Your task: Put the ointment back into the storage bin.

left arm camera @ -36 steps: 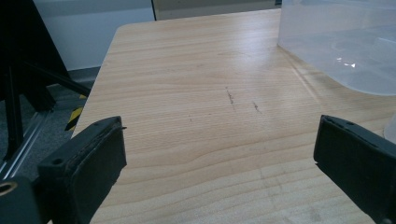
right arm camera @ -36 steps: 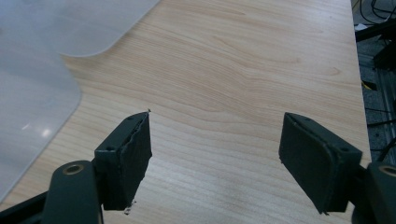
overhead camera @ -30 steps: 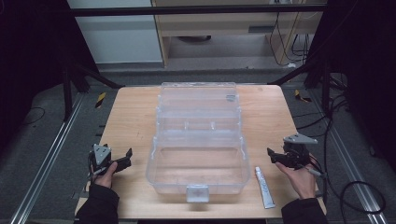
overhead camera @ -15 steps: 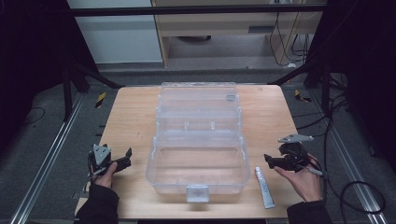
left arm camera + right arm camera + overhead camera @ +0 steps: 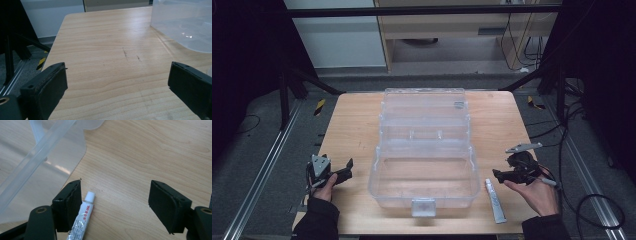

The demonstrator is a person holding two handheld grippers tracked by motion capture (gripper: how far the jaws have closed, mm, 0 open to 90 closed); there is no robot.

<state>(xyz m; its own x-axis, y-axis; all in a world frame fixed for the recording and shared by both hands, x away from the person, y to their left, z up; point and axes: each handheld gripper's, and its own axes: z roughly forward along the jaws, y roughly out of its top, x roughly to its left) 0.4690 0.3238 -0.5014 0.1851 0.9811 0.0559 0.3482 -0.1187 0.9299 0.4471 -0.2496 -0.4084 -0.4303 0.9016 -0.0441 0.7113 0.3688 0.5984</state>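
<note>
A clear plastic box point(image 5: 424, 155) with its lid swung back stands open in the middle of the wooden table point(image 5: 352, 130); its wall shows as a clear box point(image 5: 42, 162) in the right gripper view and as a clear box point(image 5: 185, 22) in the left gripper view. A small white tube point(image 5: 495, 201) lies on the table right of the box. My right gripper point(image 5: 498, 174) hovers open just above the tube's cap end, and the white tube point(image 5: 82, 220) lies beside the left jaw. My left gripper point(image 5: 348, 167) is open, low over bare wood left of the box.
The table's front edge is close under both hands. Metal rails and dark frame legs run along both sides of the table. Cables lie on the floor at the right. A white cabinet and a shelf stand behind the table.
My right gripper has moved left and down toward the white tube. The left gripper has stayed where it was.
</note>
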